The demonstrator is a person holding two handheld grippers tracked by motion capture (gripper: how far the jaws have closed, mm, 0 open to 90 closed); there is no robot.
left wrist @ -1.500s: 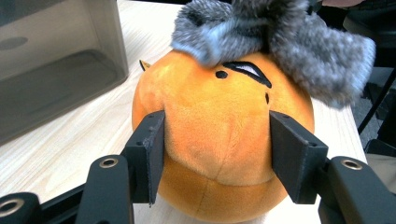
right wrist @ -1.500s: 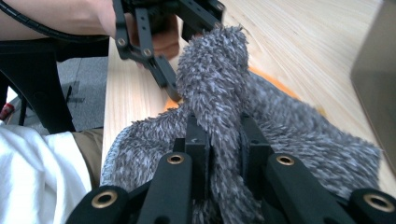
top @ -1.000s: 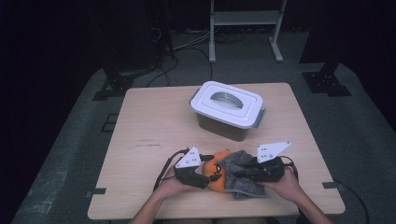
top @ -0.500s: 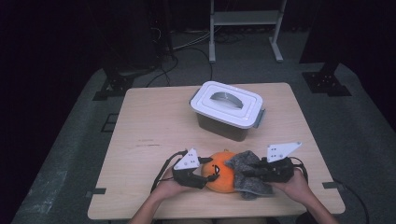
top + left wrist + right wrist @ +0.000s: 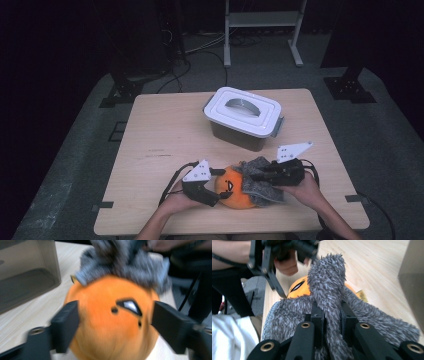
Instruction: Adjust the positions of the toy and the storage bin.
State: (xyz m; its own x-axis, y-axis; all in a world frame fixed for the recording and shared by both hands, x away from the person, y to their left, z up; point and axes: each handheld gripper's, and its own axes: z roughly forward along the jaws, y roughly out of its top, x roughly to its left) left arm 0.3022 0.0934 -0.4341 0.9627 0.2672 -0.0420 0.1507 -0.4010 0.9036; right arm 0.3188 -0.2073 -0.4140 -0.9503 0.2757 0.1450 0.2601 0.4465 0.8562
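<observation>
Near the bench's [image 5: 150,135] front edge, just in front of the lidded white container [image 5: 243,117], an orange plush ball [image 5: 235,187] with a dark eye-and-mouth face is lying with a grey fuzzy cloth [image 5: 260,181] draped over its right side.

Left gripper [image 5: 212,189] is sitting on the plush's left side, held in the person's left hand [image 5: 179,200]. In the left gripper view the fingers [image 5: 65,325] are standing apart, one on each side of the orange plush [image 5: 112,322]; whether they are actually pressing on it I cannot tell, since the frame is motion-blurred. Grey cloth [image 5: 125,263] is showing along the plush's far side there, and the container's smoky wall [image 5: 27,272] is at the upper left.

Right gripper [image 5: 260,175] is lying over the cloth on the plush's right side, held in the right hand [image 5: 300,189]. In the right gripper view its fingers [image 5: 318,315] are clamping a raised fold of the grey cloth [image 5: 327,282] between them. Beyond that fold, a patch of the orange plush [image 5: 298,290] is peeking out, with the other gripper [image 5: 287,255] and hand further back.

Container is closed, with its lid on and the handle lying flat in the lid's recess, well clear of both grippers.
</observation>
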